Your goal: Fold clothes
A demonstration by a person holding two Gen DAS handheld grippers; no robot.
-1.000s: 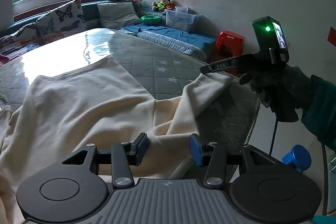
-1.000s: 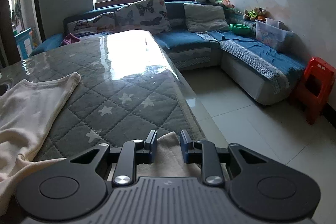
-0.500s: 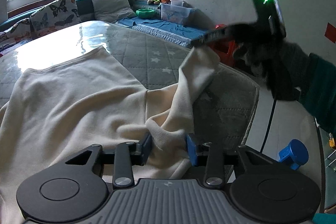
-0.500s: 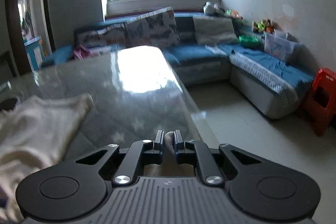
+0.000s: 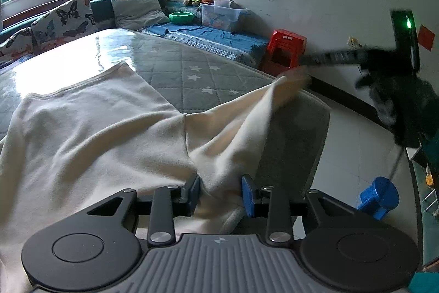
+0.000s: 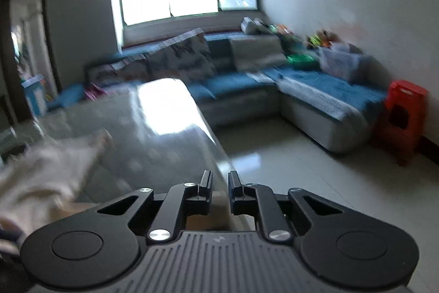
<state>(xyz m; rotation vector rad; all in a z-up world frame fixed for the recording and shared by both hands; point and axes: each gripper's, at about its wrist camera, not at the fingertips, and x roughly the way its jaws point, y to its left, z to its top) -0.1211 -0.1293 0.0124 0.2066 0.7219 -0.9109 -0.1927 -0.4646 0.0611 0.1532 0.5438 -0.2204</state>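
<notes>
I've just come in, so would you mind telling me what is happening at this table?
A person is folding a cream garment spread on the quilted table, with a claw in each hand. The left claw has closed on a bunch of cloth near the armpit. The right claw pinches the sleeve end, lifted above the table's edge, so the sleeve stretches taut between them. The fold itself is not yet laid down.
</notes>
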